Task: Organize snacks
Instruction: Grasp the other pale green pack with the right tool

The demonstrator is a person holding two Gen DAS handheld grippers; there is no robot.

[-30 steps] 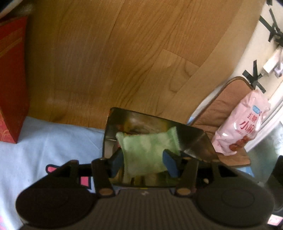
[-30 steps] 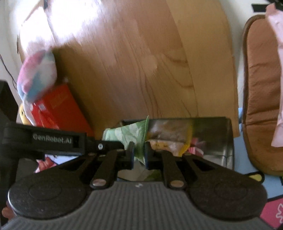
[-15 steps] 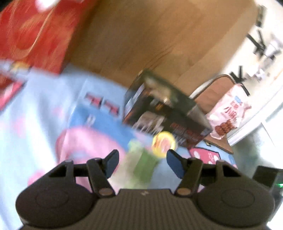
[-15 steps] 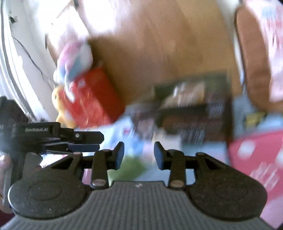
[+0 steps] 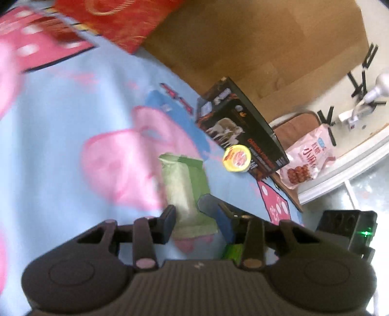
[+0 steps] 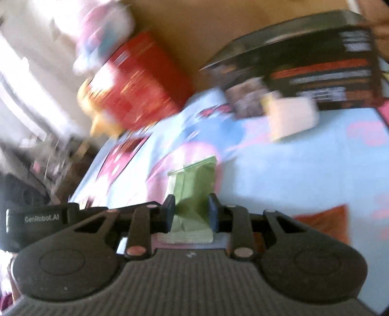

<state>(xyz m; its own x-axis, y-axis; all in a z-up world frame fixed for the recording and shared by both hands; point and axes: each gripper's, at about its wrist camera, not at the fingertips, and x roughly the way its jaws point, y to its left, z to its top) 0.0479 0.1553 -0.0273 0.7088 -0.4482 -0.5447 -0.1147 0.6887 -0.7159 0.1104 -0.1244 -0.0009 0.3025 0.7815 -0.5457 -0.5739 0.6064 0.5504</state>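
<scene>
Blue cartoon-print bedding [image 5: 60, 116] with pink figures carries everything you are sorting, with the wooden floor [image 5: 255, 36] beyond its far edge. Your flat green foil snack packet [image 5: 184, 192] lies out on the middle of that bedding, lengthwise toward you, so both tools can come at its near end. Your left gripper [image 5: 197, 226] points down at it with the jaws closing; the packet sits between them, but the pads do not yet look pressed on it. Your right gripper [image 6: 189, 214] also points downward, its jaws closing around a green packet [image 6: 194, 194]; blur hides whether they pinch, and whether it is the same packet.

Farther out, a small round yellow-lidded cup [image 5: 237, 158] rests against a black printed cardboard box [image 5: 240, 131] near the bedding's far edge, likely your collecting box. A pink snack bag [image 5: 304, 160] leans on a brown cushion [image 5: 294, 126] past the right-hand corner, and a red gift bag [image 5: 121, 21] stands at the far left edge.
</scene>
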